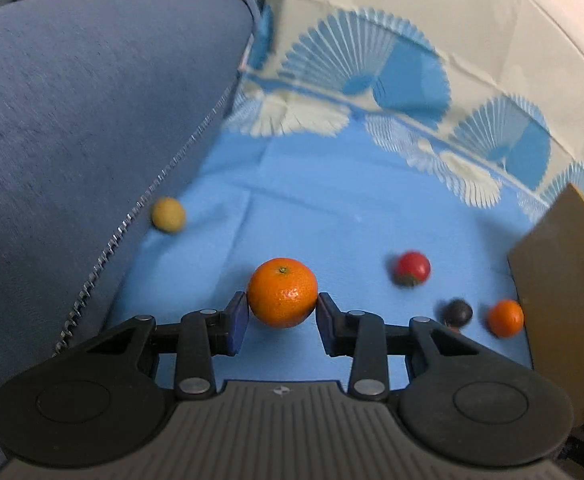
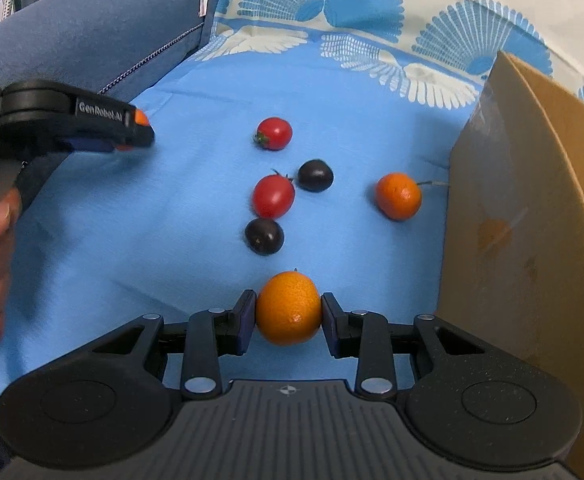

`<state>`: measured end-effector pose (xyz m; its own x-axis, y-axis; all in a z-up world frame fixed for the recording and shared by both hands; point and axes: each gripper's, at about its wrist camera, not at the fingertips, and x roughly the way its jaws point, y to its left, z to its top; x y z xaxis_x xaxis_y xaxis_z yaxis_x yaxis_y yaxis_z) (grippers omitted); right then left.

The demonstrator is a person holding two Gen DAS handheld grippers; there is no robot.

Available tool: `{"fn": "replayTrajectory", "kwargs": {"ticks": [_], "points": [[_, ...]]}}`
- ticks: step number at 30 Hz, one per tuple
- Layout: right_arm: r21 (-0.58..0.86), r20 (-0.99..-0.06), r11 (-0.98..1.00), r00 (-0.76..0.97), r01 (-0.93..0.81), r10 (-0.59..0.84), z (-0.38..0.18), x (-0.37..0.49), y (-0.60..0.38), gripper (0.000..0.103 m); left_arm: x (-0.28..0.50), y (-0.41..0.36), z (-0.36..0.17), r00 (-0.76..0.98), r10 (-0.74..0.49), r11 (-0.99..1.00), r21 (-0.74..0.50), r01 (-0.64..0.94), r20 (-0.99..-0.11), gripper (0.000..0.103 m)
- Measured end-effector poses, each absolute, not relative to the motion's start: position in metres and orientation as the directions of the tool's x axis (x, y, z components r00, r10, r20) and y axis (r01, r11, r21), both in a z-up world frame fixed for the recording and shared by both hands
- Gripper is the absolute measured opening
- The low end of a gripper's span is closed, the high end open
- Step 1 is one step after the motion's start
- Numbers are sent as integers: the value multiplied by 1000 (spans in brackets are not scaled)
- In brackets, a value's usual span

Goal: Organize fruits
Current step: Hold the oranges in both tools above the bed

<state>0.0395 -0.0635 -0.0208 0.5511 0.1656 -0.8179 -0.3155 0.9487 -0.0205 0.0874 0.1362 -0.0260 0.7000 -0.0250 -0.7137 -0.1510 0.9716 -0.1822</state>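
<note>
My left gripper (image 1: 283, 314) is shut on a mandarin (image 1: 283, 292) and holds it above the blue cloth; it also shows at the left of the right wrist view (image 2: 132, 132). My right gripper (image 2: 288, 316) is shut on another mandarin (image 2: 289, 308). On the cloth lie two red tomatoes (image 2: 275, 133) (image 2: 273, 196), two dark plums (image 2: 315, 175) (image 2: 264, 236), a third mandarin (image 2: 398, 196) next to the box, and a yellow-green fruit (image 1: 168, 215) by the blue cushion.
A cardboard box (image 2: 532, 200) stands open at the right, and also shows in the left wrist view (image 1: 564, 280). A blue zipped cushion (image 1: 92, 120) borders the cloth on the left. A fan-patterned sheet (image 2: 372, 20) lies behind.
</note>
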Motion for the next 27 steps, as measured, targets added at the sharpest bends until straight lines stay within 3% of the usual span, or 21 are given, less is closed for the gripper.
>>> {"fn": "replayTrajectory", "kwargs": {"ticks": [5,27], "points": [[-35,-833,942,530,-335,157,-26,37,-61,36,94,133,-37,655,-28,974,-167,-150,-755,41],[-43,-849,942,510,-333,142,-32,45,-59,41,102,118,-41,695,14,993,-72,-95,-719,46]]}}
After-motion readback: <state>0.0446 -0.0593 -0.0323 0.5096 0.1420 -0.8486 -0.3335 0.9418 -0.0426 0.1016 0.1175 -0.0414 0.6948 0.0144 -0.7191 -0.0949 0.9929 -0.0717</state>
